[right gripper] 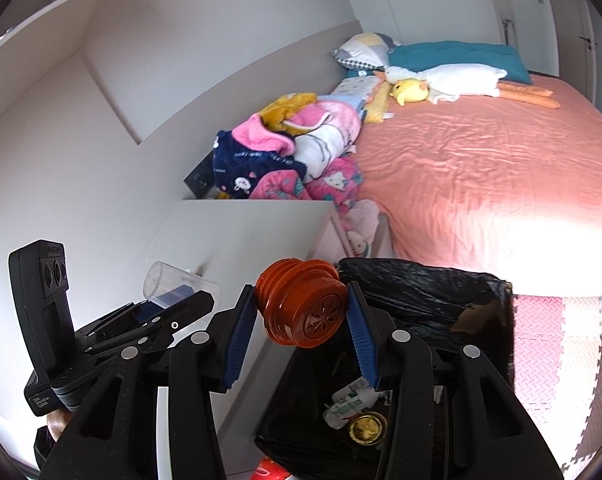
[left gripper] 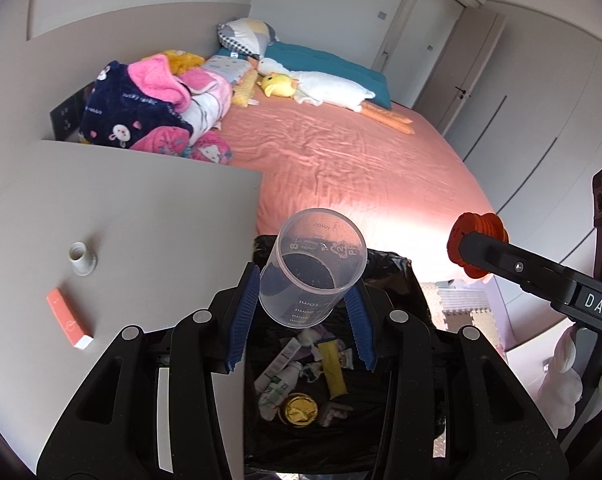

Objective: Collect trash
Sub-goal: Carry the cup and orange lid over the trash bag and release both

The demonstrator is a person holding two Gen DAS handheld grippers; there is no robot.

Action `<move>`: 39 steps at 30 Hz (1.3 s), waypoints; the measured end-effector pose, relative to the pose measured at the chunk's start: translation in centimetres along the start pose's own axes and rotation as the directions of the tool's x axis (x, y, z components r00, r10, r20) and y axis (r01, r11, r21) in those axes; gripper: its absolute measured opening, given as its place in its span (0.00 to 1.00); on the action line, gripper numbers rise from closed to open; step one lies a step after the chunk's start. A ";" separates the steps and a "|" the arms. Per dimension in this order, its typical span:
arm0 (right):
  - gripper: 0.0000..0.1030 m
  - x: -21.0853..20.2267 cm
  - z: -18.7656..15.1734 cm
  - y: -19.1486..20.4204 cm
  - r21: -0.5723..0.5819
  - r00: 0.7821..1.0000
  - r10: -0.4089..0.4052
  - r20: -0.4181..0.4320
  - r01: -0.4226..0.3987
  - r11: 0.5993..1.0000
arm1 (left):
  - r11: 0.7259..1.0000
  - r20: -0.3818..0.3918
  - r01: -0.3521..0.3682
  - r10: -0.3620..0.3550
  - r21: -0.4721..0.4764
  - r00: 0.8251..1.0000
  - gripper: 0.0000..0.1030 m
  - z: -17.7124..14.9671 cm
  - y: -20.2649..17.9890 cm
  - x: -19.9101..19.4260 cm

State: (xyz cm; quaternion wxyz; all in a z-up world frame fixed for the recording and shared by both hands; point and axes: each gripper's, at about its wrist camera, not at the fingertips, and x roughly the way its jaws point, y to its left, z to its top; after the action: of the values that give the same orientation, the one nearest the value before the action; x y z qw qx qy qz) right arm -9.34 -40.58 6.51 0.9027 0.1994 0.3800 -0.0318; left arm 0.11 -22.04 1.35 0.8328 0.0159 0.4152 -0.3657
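The left gripper (left gripper: pixel 303 316) jaws grasp a clear measuring cup (left gripper: pixel 313 266), tilted above the black-lined trash bin (left gripper: pixel 413 280). The right gripper (right gripper: pixel 301 316) jaws grasp an orange ribbed cap (right gripper: pixel 301 304) near the bin's (right gripper: pixel 421 284) edge, possibly over the opening. A small box (left gripper: pixel 69 318) lies on the table (left gripper: pixel 149 216).

The trash bin (left gripper: pixel 411 280) stands on the floor between the tabletop (left gripper: pixel 141 216) on its left and the bed (left gripper: pixel 341 152) behind it. A small box (left gripper: pixel 69 317) and a cap (left gripper: pixel 82 259) lie on the tabletop. Wrappers (left gripper: pixel 297 376) lie inside the bin.
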 end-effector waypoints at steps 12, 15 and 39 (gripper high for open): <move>0.46 -2.4 0.4 -4.0 0.068 0.998 -0.056 0.037 0.054 0.996 | 0.992 -0.092 0.122 -0.117 0.043 0.989 0.43 -0.1 -3.6 2.9; 0.63 -2.9 0.6 -4.9 0.095 0.997 -0.061 0.046 0.057 0.994 | 0.990 -0.151 0.143 -0.138 0.023 0.979 0.93 -0.2 -3.9 4.0; 0.79 -1.2 1.0 -3.9 0.061 0.996 -0.066 0.062 0.062 0.996 | 0.995 -0.112 0.084 -0.090 -0.058 0.990 0.94 0.1 -1.2 3.5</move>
State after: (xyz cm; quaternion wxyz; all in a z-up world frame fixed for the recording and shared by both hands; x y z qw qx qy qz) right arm -10.34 -44.66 6.73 0.9066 0.2124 0.3562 -0.0782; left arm 0.77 -25.09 -0.71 0.7911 -0.0034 0.4719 -0.3892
